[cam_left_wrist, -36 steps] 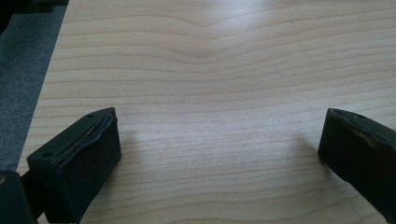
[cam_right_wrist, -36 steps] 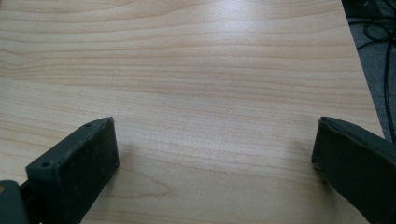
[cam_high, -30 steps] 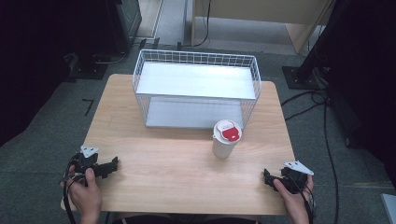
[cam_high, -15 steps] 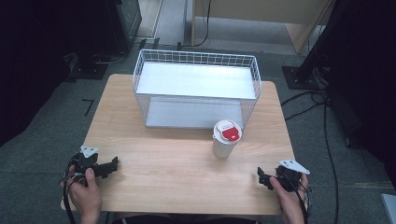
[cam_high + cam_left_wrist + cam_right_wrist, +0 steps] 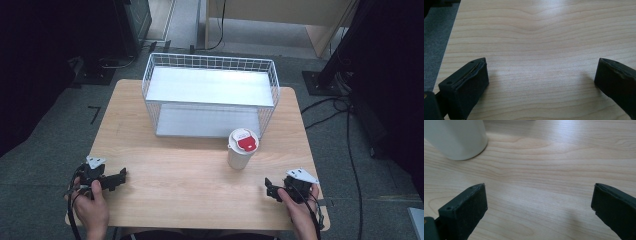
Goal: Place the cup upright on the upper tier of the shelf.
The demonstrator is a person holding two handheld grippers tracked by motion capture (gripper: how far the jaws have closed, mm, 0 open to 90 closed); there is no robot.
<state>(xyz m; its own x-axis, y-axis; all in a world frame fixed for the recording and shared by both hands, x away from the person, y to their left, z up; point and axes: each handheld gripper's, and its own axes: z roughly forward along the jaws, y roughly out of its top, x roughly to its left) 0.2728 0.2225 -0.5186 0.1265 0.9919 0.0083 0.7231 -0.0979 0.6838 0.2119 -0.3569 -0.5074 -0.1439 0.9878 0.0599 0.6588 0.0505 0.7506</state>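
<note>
white cup point(image 5: 242, 149), red-lidded, upright: right of bench centre, before wire basket point(image 5: 210, 95). right gripper point(image 5: 273, 190), jaws wide, empty, nearer; cup ahead-left. left gripper point(image 5: 117, 177) wide, near-left corner.

A white cylindrical paper cup with a white lid bearing a red label point(image 5: 242, 148) is standing upright on the light wooden table point(image 5: 180, 175), just in front of the white wire basket point(image 5: 210, 92), toward its right end, its lid staying closed.
</note>
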